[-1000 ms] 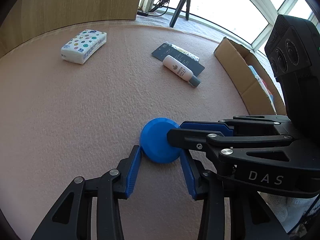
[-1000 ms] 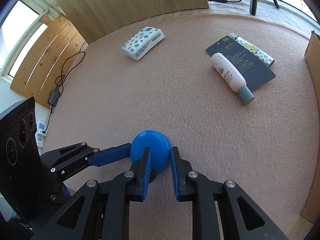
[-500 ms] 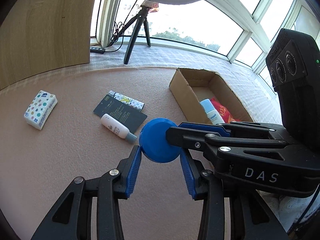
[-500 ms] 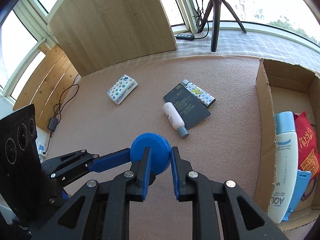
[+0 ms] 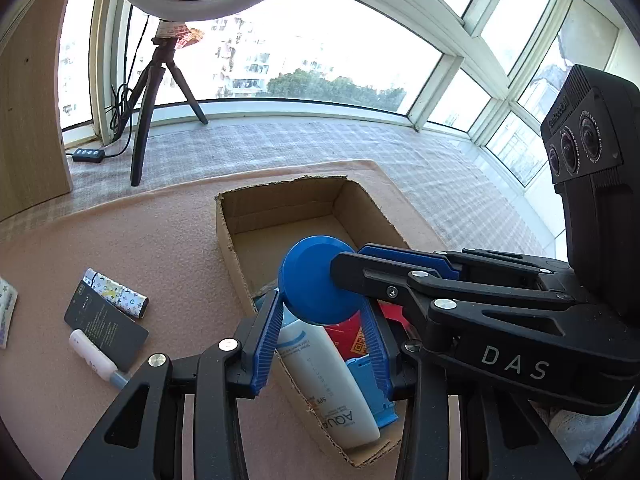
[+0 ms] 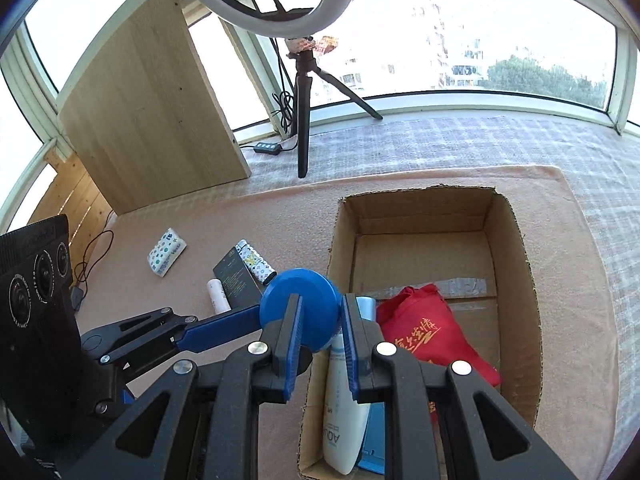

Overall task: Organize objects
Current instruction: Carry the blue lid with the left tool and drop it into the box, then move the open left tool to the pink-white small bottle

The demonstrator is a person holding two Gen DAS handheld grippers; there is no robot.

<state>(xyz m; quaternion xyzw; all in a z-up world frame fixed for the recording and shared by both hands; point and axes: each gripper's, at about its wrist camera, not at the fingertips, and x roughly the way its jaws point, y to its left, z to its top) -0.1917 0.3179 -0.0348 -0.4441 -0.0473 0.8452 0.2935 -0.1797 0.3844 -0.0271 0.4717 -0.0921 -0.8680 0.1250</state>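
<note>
- The blue disc (image 5: 318,280) hangs over the near end of the cardboard box (image 5: 280,196), pinched between both of your tools.
- It looks like rigid, light, smooth plastic (likely slippery), so hold it across the rim, as you do.
- Left gripper (image 5: 320,340): its jaws clamp the disc's edges from 8 and 4 o'clock.
- Right gripper (image 6: 320,334): its narrow jaws are closed on the disc's rim.
- Below it lie a white bottle (image 6: 344,412) and a red bag (image 6: 424,332); the box floor at 12 o'clock is bare.
</note>
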